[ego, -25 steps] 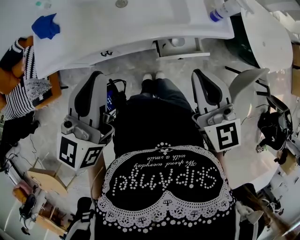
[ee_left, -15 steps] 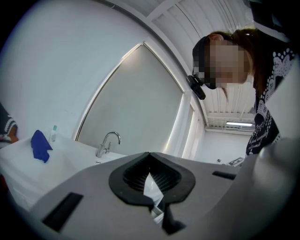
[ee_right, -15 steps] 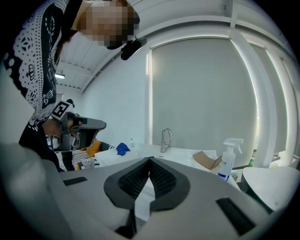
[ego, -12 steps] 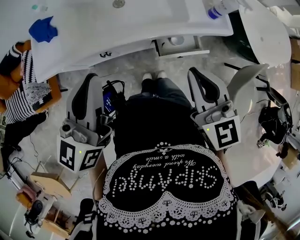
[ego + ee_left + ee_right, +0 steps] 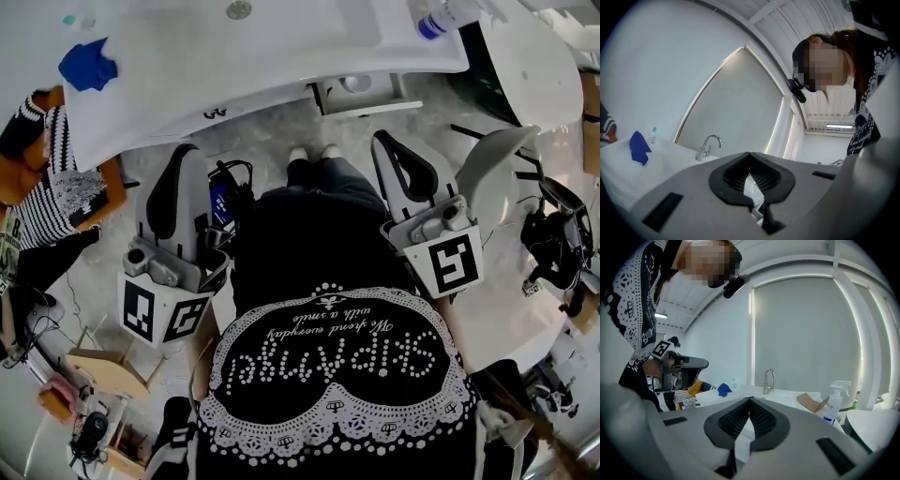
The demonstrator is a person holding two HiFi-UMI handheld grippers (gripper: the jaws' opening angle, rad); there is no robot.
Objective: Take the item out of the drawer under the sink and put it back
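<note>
The white sink counter (image 5: 234, 66) runs across the top of the head view. Under it a small white drawer (image 5: 364, 92) stands partly pulled out, with a round pale item (image 5: 355, 82) showing inside. My left gripper (image 5: 186, 150) is held level in front of my body, well short of the counter, its tips together and nothing between them. My right gripper (image 5: 384, 139) is also shut and empty, pointing toward the drawer from a short way back. In the left gripper view the pads (image 5: 749, 157) meet, as they do in the right gripper view (image 5: 750, 401).
A blue cloth (image 5: 87, 66) lies on the counter's left end and a spray bottle (image 5: 441, 19) stands at its right. The faucet (image 5: 768, 379) rises at the counter's back, a cardboard piece (image 5: 811, 403) beside it. A white chair (image 5: 497, 169) stands to the right. Striped fabric (image 5: 47, 187) lies to the left.
</note>
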